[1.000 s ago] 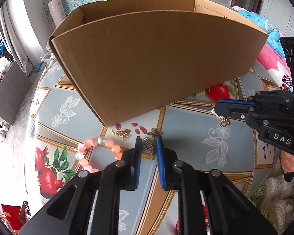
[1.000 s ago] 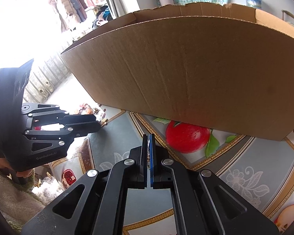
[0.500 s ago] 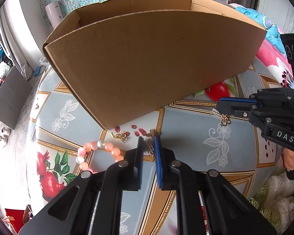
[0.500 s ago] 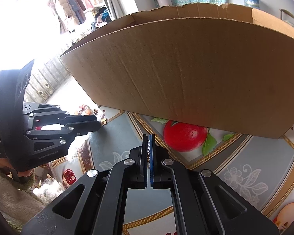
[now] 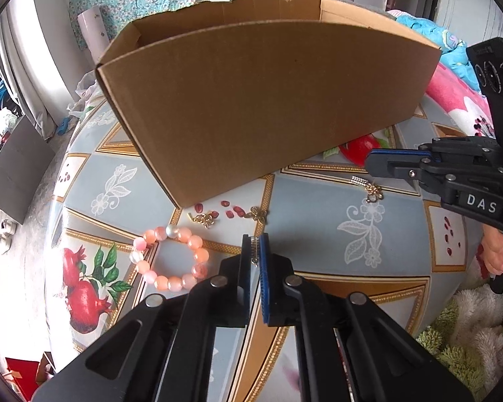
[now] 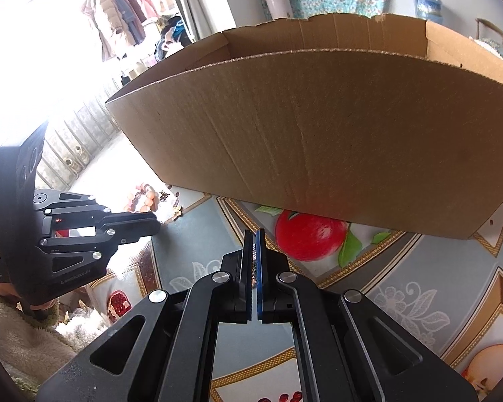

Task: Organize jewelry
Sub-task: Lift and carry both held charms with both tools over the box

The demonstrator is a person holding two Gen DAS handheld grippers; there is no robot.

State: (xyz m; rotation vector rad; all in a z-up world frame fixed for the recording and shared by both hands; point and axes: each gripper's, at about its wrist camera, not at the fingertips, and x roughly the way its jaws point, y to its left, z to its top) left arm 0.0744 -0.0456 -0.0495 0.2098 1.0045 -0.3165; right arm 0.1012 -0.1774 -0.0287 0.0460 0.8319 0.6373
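Fruit-print tablecloth [image 5: 318, 207] — cardboard box [image 5: 268, 100] on it.

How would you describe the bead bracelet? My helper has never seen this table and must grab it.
Find the big cardboard box on the patterned table. Just before its near left corner lies the bracelet, a ring of round beads. It alone is pink and chunky; the earrings beside it are tiny and gold.

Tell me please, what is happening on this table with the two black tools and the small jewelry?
A person is sorting jewelry with a handheld claw in each hand. The left claw is shut on a small silver piece. The right claw is shut on a sparkly piece with a gold charm hanging from its tip. A pink bead bracelet and small gold pieces lie on the patterned tablecloth in front of an open cardboard box.
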